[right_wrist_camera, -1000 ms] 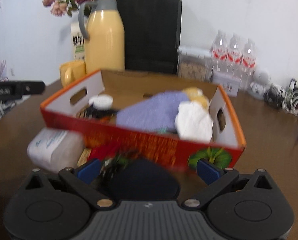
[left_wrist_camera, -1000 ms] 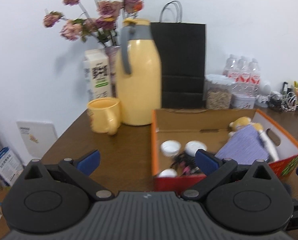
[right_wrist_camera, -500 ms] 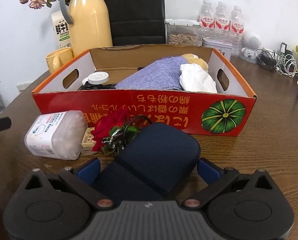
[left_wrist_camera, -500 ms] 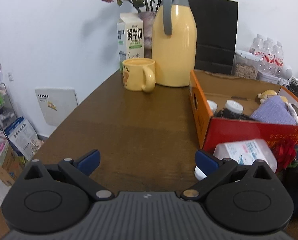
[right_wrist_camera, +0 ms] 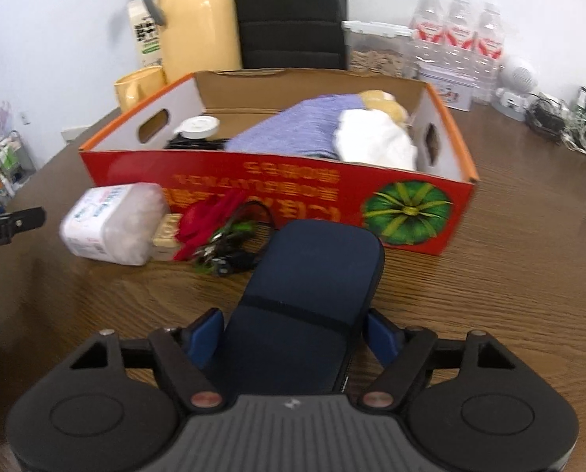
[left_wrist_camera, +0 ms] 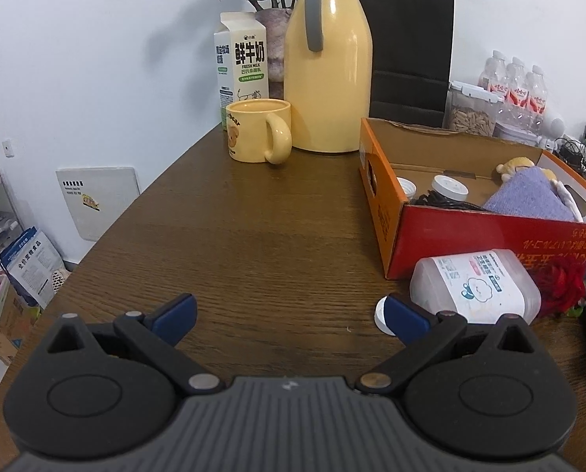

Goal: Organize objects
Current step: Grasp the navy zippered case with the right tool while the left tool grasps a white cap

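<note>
Right gripper (right_wrist_camera: 291, 334): its jaws are closing on the navy zip case (right_wrist_camera: 312, 287), which lies between them on the wooden table (right_wrist_camera: 489, 295); half a second ago they stood at their widest around it; the left blue pad sits against the case's edge, a sliver of gap shows at the right pad, so I judge the grip not yet made

Left gripper (left_wrist_camera: 289, 314): released, jaws wide, nothing between them; a second ago it looked down into the box, now it hangs lower over bare table to the box's left, its right fingertip just in front of a small white cap (left_wrist_camera: 381, 316)

Meaning for the task: the case looks to be the next thing bound for the red cardboard box (right_wrist_camera: 332, 192); the lift has not begun; the left gripper is out of the way

Where the case is: flat on the table, just in front of the box's pumpkin-printed front wall, outside it

Loose in front of the box, counted: one clear plastic tub with a white label (left_wrist_camera: 476, 287); one red artificial rose (right_wrist_camera: 210, 220); one tangled black cable (right_wrist_camera: 234, 255); one small cream block (right_wrist_camera: 167, 232), touching the tub; one case

In the box, counted: two white-lidded jars (left_wrist_camera: 448, 188); one lilac cloth (right_wrist_camera: 293, 129); one white cloth (right_wrist_camera: 375, 141); one yellow plush toy (right_wrist_camera: 383, 100), partly hidden

Behind: one yellow flask (left_wrist_camera: 328, 63); one yellow mug (left_wrist_camera: 257, 131); one milk carton (left_wrist_camera: 242, 63); three water bottles (right_wrist_camera: 456, 35)
</note>
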Demonstrator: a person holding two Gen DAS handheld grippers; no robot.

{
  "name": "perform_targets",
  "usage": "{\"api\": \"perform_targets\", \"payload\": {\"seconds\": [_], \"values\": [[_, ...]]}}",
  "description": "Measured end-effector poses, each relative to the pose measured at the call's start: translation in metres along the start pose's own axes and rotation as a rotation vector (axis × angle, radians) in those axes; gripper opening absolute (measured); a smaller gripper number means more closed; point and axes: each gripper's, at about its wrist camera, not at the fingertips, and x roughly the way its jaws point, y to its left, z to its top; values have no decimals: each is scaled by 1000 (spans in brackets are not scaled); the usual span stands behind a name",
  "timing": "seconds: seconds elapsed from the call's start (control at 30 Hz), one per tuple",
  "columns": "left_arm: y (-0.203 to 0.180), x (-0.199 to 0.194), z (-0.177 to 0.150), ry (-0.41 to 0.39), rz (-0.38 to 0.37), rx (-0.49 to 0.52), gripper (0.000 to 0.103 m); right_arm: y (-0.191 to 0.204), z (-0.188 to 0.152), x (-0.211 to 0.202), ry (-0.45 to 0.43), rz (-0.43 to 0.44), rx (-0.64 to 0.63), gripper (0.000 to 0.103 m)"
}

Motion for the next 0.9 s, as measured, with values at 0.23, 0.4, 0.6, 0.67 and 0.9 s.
{"api": "perform_targets", "payload": {"seconds": [0.23,0.4,0.6,0.67,0.9], "values": [[-7,9,0,17,-29,45,103,-5,-5,8,-17,-22,49,80],[-15,17,-2,31,-52,96,103,-1,-8,10,-38,-26,25,76],[-26,28,-3,49,-106,158,98,-5,-12,7,-51,-9,1,73],[-28,32,-3,54,-107,174,92,-6,-12,6,-54,-6,-7,73],[-29,32,-5,48,-214,173,28,-6,-16,2,-72,-5,-5,67]]}}
